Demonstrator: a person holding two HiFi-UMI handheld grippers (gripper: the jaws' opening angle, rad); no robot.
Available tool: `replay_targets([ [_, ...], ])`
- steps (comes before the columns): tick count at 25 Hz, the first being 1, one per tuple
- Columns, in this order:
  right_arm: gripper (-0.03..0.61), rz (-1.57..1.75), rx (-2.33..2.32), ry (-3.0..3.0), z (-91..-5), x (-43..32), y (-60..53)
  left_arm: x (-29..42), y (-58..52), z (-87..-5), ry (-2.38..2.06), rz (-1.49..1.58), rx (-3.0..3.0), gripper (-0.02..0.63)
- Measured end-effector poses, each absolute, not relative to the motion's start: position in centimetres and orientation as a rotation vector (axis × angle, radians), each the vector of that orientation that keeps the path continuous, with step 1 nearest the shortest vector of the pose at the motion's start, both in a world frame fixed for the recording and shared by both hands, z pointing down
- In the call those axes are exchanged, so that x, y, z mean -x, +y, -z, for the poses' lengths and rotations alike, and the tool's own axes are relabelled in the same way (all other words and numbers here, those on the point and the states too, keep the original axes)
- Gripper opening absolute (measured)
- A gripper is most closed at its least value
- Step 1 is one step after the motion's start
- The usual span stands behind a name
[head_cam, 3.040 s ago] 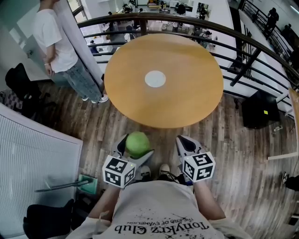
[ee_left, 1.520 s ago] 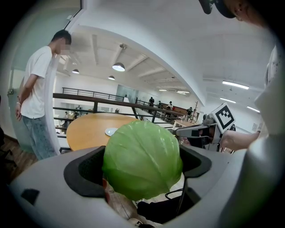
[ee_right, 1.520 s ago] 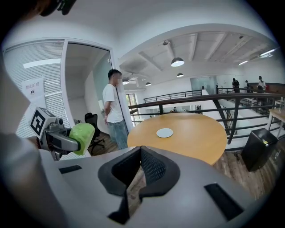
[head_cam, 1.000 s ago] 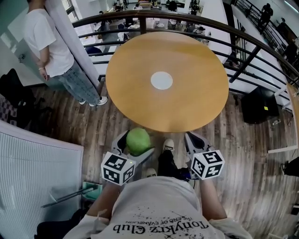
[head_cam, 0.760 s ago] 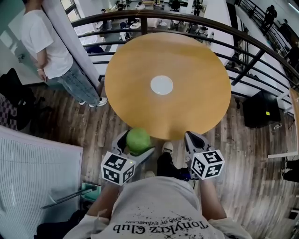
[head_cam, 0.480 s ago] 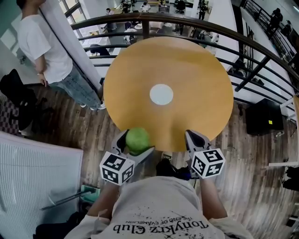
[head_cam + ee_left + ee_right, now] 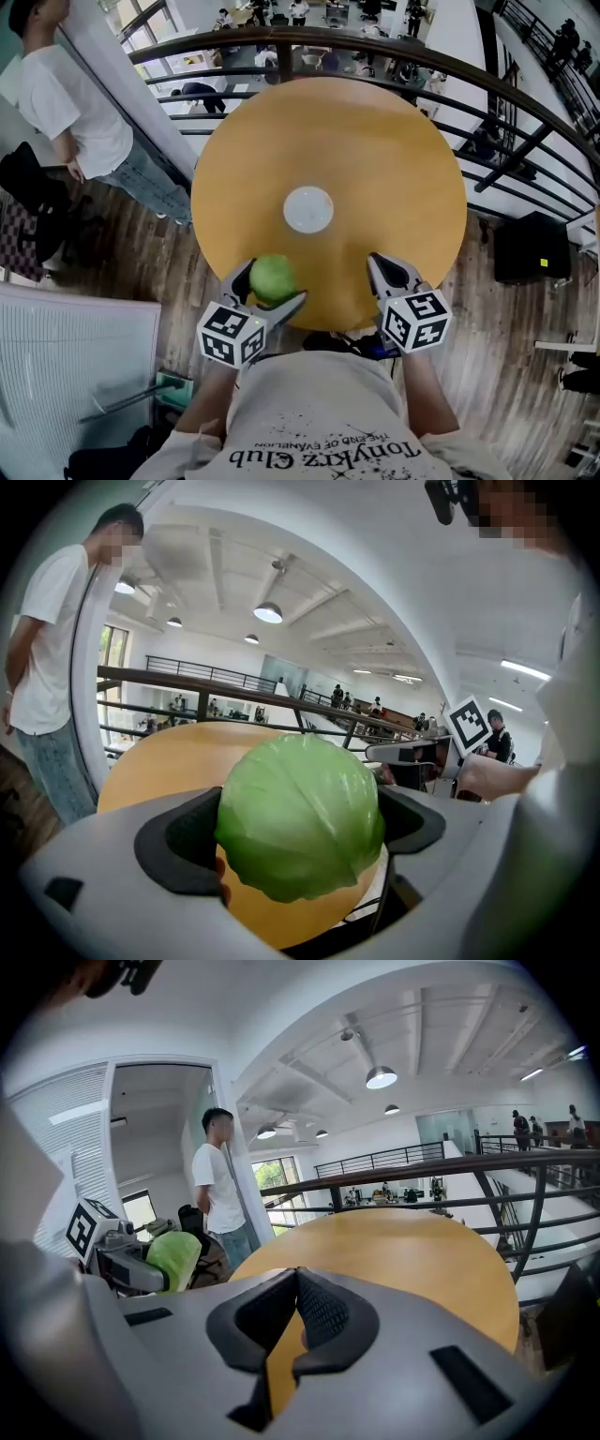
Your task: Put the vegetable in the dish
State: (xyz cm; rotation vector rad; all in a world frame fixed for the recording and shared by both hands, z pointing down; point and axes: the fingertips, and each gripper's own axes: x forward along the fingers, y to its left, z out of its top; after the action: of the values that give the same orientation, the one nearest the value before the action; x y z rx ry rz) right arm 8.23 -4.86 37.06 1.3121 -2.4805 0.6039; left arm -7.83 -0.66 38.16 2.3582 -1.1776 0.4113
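A round green cabbage [image 7: 272, 277] [image 7: 300, 817] is clamped between the jaws of my left gripper [image 7: 270, 287] [image 7: 298, 832], held over the near edge of the round wooden table [image 7: 375, 169]. A small white dish [image 7: 308, 209] lies at the table's middle, a short way beyond the cabbage. My right gripper [image 7: 382, 272] [image 7: 292, 1316] hovers at the table's near right edge with its jaws closed together and nothing in them. The cabbage [image 7: 173, 1258] also shows at the left of the right gripper view.
A dark metal railing [image 7: 403, 52] curves behind the table, with a lower floor beyond. A person in a white shirt [image 7: 80, 122] stands by a pillar at the far left. A black box [image 7: 530, 246] sits on the wooden floor to the right.
The view has closed in on the table. Both grippers now reach over its near edge, and the cabbage has come nearer to the white dish. The left gripper's hold is unchanged.
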Motion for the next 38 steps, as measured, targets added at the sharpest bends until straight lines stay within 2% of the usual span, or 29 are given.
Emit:
replay_targets([
  [11,0.025,-0.668,-1.323,-2.465,-38.0,-11.6,-7.5,6.2,-3.9,-36.8,-1.222,-0.447,-2.362,0.497],
  [38,0.025,-0.738,-1.394,-2.368,-40.1,-8.9,-12.2,10.4,-10.2,-40.2,-1.138,-0.547,-2.352,0.497],
])
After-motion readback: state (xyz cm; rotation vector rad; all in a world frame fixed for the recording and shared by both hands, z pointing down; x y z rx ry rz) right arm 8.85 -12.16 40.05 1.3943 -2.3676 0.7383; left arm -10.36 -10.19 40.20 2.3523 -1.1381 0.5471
